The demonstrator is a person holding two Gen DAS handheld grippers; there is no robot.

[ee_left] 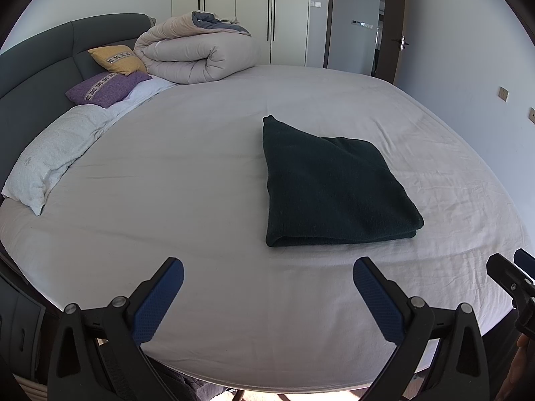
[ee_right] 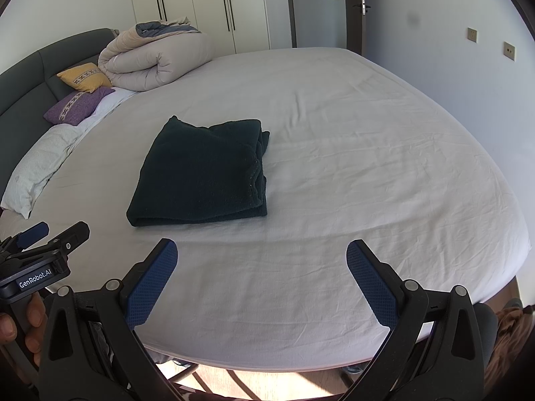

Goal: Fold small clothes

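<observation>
The folded dark cloth point(ee_left: 331, 183) lies flat on the bed point(ee_left: 200, 173), long axis running 6 to 12 o'clock; left tool point(ee_left: 268, 280) and right tool point(ee_right: 261, 262) both spread, empty.

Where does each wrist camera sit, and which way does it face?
Left wrist: on the left gripper, facing across the bed, folded dark garment right of centre; right gripper at the right edge.
Right wrist: on the right gripper, garment left of centre; left gripper and hand at left.
Shared: garment, bed, rolled duvet.

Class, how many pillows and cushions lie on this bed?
3: a white pillow nearest, a purple cushion beyond it, a yellow cushion against the headboard. The rolled duvet may hide more.
</observation>
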